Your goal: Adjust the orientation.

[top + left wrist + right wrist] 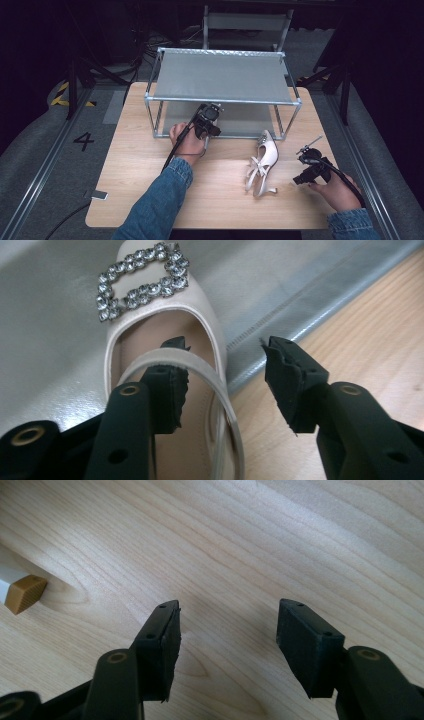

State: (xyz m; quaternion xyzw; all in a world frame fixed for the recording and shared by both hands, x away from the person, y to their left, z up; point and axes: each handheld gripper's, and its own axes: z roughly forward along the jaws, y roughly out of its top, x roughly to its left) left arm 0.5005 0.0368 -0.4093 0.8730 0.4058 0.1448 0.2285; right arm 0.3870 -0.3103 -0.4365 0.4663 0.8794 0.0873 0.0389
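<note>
Shoe, pale pink with a sparkling buckle on the toe, lies on the lower shelf of the metal rack, near the shelf's front edge. In the left gripper view its long axis runs away from the camera, toe pointing into the rack, open heel end toward the left claw. This claw is open: one jaw stands inside the shoe, under the heel strap, the other is outside, over the shelf edge and the bench. No pad presses on the shoe.

A second shoe of the same kind lies on the bench in front of the rack's right leg, toe toward the rack, heel toward the person. In the right gripper view its tan heel tip is at the left edge.

The right claw is open and holds nothing, over bare wood, just right of the second shoe. The bench is free in front of the rack on the left side; the upper shelf covers the first shoe from above.
</note>
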